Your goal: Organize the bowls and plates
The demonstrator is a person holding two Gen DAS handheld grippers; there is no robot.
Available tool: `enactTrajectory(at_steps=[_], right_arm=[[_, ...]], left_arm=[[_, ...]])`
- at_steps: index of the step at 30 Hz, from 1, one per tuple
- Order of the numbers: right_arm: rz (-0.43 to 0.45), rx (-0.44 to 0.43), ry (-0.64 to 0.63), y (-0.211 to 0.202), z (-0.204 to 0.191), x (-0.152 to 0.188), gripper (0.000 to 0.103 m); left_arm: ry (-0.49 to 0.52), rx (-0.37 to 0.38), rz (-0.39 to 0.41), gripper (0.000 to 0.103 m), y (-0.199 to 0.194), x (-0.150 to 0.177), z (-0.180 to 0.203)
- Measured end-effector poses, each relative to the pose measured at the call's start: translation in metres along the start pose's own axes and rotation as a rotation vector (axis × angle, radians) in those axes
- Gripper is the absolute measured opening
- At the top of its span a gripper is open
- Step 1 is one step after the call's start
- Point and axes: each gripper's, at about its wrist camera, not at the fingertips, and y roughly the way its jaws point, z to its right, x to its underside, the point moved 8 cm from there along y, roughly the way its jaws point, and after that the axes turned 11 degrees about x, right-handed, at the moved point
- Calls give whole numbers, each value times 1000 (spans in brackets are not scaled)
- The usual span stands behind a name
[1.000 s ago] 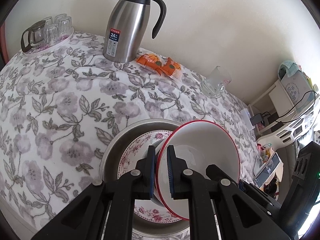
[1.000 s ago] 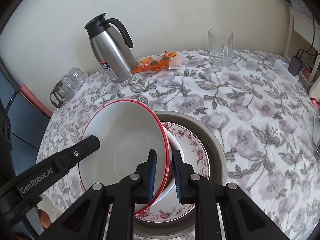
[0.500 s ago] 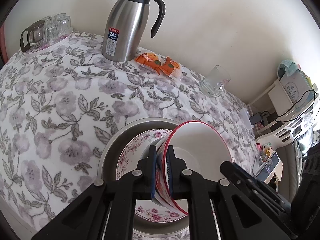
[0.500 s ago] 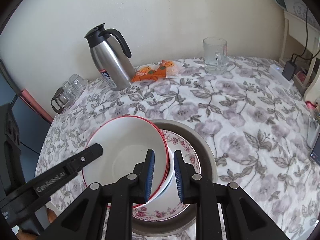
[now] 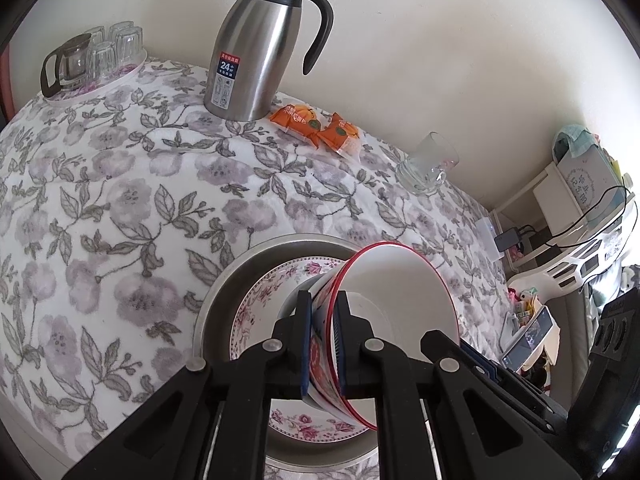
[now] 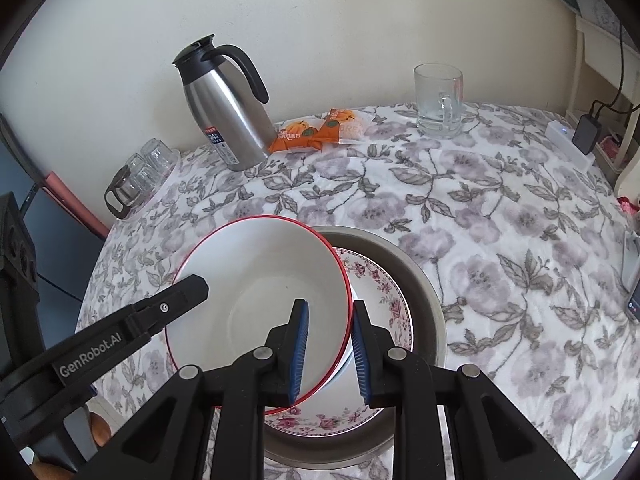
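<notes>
A white bowl with a red rim [image 5: 400,300] hangs tilted above a floral plate [image 5: 260,312] that lies in a round metal basin [image 5: 224,292]. My left gripper [image 5: 323,296] is shut on the bowl's near wall, one pad inside and one outside. In the right wrist view the same bowl [image 6: 260,292] is seen from its other side. There my right gripper [image 6: 330,306] straddles the rim, its jaws opening and both pads standing off the wall. A second pale bowl [image 6: 342,372] peeks out underneath. The plate [image 6: 384,292] and basin [image 6: 420,280] lie to the right.
On the flowered tablecloth stand a steel thermos jug [image 5: 256,52], orange snack packets [image 5: 316,124], a glass mug [image 5: 428,168] and a tray of upturned glasses [image 5: 96,56]. White shelves with cables [image 5: 580,200] stand past the table's right edge. A phone [image 6: 632,272] lies at the right.
My right gripper's jaws have spread away from the bowl's rim. The bowl now hangs steeper, held by the left gripper alone.
</notes>
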Motion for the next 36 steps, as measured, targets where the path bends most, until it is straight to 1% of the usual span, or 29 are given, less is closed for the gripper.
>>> enactTrajectory(at_steps=[5,8,9,10,11,12,13,14,16,18,19,20,21,22,23,25,27,36], right_arm=[[18,25,-4,-4,4,-3,24],[16,39,8,-3,9,-3,32],[14,45,10,-3,10,-3,37],[14,49,12,-2,11,-3,40],[14,56,13,-2,13,-3,47],[15,62,15,-2,14,-3,55],[17,69,17,-2,15,-3,58],[19,73,17,-2,16,-3,62],[23,80,19,-3,17,-3,68],[30,87,20,-3,18,-3,80],[31,91,19,-3,18,-2,83],[32,93,16,-3,19,-1,89],[35,96,12,-4,19,0,95],[39,100,9,-5,19,1,98],[44,104,6,-6,19,2,103],[57,112,2,-9,20,5,103],[63,115,7,-13,22,7,103],[78,129,15,-25,27,26,103]], left_arm=[[-7,-1,-1,10,-3,0,0],[-2,-1,7,12,-8,-1,1],[3,-9,16,15,-11,-2,2],[9,-24,28,24,-14,-3,2],[16,-43,42,29,-18,-5,2],[26,-64,63,40,-23,-8,1],[29,-73,74,48,-25,-9,0],[30,-88,84,50,-28,-11,-2],[25,-128,95,59,-32,-13,-8],[20,-170,98,65,-33,-14,-16],[17,-187,100,69,-34,-14,-19],[14,-204,101,72,-34,-13,-23],[14,-214,103,78,-35,-13,-26],[15,-225,107,83,-36,-11,-28],[19,-234,112,85,-37,-10,-29],[31,-257,121,92,-41,-6,-32],[35,-275,120,96,-43,-3,-35],[38,-293,156,97,-60,13,-42]])
